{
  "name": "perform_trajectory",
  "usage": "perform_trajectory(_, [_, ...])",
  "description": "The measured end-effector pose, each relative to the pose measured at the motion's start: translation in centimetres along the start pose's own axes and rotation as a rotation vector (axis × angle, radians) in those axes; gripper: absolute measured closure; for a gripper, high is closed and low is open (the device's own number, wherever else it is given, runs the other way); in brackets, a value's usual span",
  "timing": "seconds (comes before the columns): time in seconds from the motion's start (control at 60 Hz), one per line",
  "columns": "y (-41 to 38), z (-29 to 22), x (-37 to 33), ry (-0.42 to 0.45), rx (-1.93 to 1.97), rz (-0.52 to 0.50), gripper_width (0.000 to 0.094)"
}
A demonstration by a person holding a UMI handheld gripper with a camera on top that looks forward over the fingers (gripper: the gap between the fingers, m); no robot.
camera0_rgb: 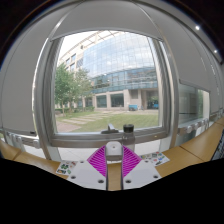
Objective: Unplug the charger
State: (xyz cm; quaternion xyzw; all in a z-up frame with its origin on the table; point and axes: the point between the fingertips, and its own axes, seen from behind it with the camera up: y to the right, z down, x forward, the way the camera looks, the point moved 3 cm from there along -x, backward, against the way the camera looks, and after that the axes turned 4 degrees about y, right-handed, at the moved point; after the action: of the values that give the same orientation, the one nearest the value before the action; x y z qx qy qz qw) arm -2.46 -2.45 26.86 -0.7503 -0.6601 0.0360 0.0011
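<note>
Magenta pads (99, 161) line the inner faces of the claw (114, 154), angled in toward each other, with a small white block, likely the charger (114, 147), right between the tips. The tips sit snug on both flanks of it, but I cannot tell whether they are actually pinching it or just bracketing it, as no gap or contact is clear. The claw is lined up straight on, level with the block, which suits a straight pull out of a socket; the socket itself is hidden behind the block and the tips. The charger sits low at the back edge of the wooden worktop (25, 152), just under the window sill (60, 134), presumably because the outlet is set there. A small dark upright object (128, 130) stands just beyond and beside the charger on the sill line; what it is cannot be made out. A big framed window (110, 75) fills the background, with a lawn and glass buildings outside. Judged stage: at grasp, plug not yet drawn out. Risk: tips slipping off the smooth white casing if the grip is shallow.
</note>
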Motion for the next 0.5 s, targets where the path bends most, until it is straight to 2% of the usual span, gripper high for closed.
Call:
perform_trajectory(0.05, [2.5,1.9,-0.3,-0.029,0.006,0.018,0.0781])
perform_trajectory(0.167, [6.3,11.3,0.5,-0.188,0.052,-0.016,0.0781])
perform_trajectory(0.183, [8.0,11.9,-1.2,-0.212,0.064,-0.025,0.078])
perform_trajectory(0.317, [6.5,20.5,1.2,-0.35,0.14,-0.091,0.0781])
perform_trajectory(0.433, [6.3,23.8,1.2,-0.435,0.178,-0.164,0.0772])
perform_trajectory(0.5, [6.5,24.3,0.7,-0.442,0.173,-0.183,0.0757])
